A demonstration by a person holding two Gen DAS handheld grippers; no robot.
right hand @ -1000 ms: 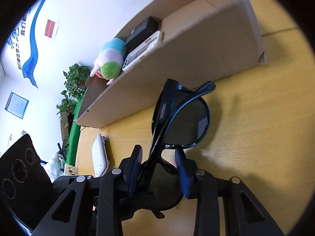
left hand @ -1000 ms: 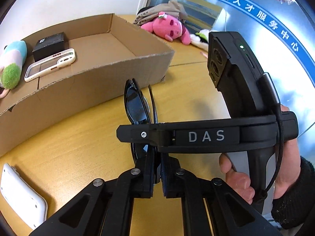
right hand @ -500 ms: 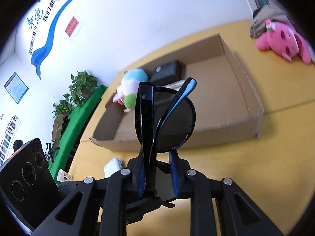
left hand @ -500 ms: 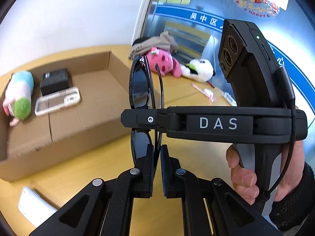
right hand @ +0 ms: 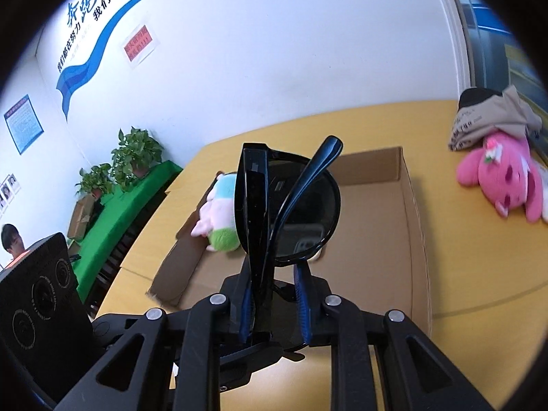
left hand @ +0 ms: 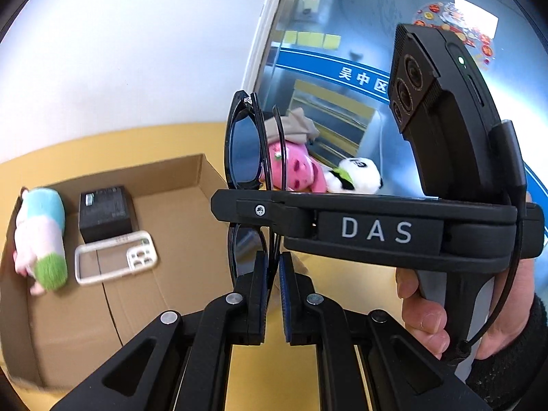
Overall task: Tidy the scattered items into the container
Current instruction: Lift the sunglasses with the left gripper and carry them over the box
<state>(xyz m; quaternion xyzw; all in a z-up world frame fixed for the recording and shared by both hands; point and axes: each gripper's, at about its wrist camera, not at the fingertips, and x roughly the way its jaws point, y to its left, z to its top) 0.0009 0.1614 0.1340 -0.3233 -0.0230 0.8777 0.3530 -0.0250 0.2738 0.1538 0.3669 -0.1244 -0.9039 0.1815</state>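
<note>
One label reads "DAS" — on the right gripper (left hand: 274, 219) pinching sunglasses (left hand: 245, 150).

Bright, even indoor light; heavy fisheye warp w/ dark vignette corners; slight motion blur.

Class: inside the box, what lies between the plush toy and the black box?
Nothing: bare cardboard floor separates plush toy from black box, in the left wrist view.

"DAS" on right tongs (left hand: 272, 236)
</note>
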